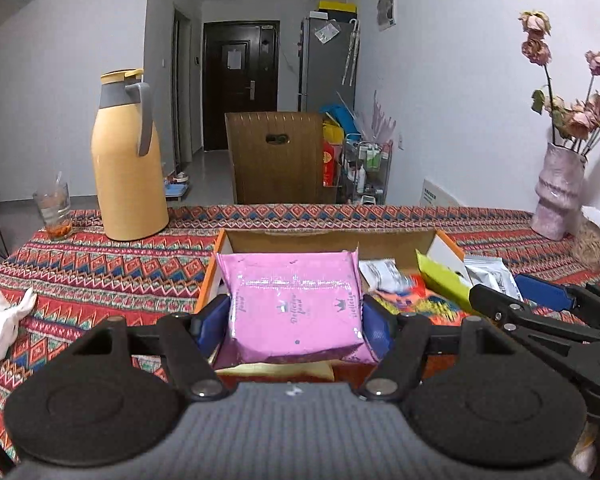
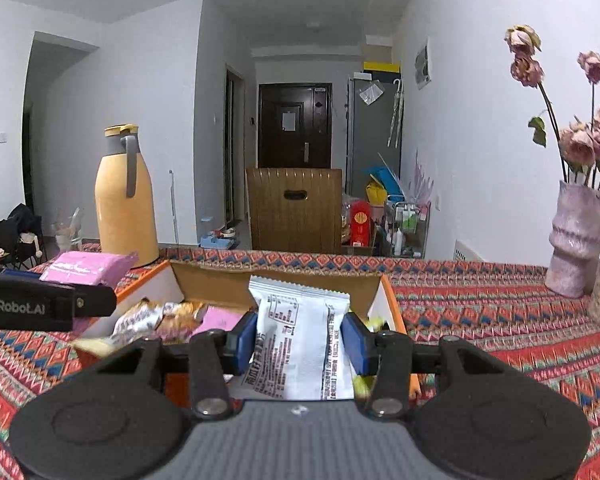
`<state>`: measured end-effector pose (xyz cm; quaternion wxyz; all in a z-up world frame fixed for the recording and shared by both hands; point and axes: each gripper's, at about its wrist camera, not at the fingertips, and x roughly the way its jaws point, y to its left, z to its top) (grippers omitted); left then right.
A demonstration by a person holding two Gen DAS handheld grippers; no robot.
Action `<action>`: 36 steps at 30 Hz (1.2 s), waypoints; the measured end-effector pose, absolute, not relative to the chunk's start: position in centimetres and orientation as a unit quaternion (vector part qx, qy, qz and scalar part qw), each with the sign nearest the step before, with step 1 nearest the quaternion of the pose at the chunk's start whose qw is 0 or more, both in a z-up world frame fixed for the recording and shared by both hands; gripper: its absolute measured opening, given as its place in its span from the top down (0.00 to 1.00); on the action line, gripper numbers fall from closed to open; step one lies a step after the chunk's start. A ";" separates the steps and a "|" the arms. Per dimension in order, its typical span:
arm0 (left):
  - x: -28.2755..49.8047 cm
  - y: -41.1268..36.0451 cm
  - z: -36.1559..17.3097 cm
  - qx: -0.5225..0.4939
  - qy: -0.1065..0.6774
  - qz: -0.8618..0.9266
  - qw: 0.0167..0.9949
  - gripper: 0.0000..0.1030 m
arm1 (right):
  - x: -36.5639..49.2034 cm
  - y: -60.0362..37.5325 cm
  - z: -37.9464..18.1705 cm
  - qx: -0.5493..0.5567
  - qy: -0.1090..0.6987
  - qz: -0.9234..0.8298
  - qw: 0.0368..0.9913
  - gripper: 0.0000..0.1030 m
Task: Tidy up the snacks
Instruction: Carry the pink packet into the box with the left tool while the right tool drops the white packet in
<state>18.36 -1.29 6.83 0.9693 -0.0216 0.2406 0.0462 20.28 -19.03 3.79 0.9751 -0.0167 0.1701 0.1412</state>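
Now left gripper (image 1: 296, 320) clamps pink packet (image 1: 294, 300), right gripper (image 2: 300, 342) white sachet (image 2: 300, 344); I lift both level, clear of box (image 1: 328, 236) rim.

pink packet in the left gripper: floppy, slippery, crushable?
The pink packet looks puffy and pillow-like, so probably light and soft, not stiff. It holds its shape between the left gripper pads without drooping, so only mildly floppy. Its glossy film suggests it may slip; contents could crush under a harder squeeze.
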 end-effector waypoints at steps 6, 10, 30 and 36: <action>21.3 -0.9 7.1 -0.030 0.239 0.051 0.969 0.31 | 23.2 -18.1 4.3 -0.018 0.168 0.136 0.976 0.56; 23.3 -0.5 7.0 -0.039 0.235 0.056 0.970 0.31 | 25.2 -17.7 4.0 -0.012 0.171 0.132 0.976 0.56; 26.2 1.6 3.3 -0.073 0.247 0.070 0.964 0.00 | 28.5 -17.6 0.8 -0.004 0.195 0.121 0.973 0.12; 25.9 1.7 3.7 -0.080 0.243 0.071 0.964 0.00 | 28.3 -18.1 1.0 0.010 0.192 0.113 0.975 0.00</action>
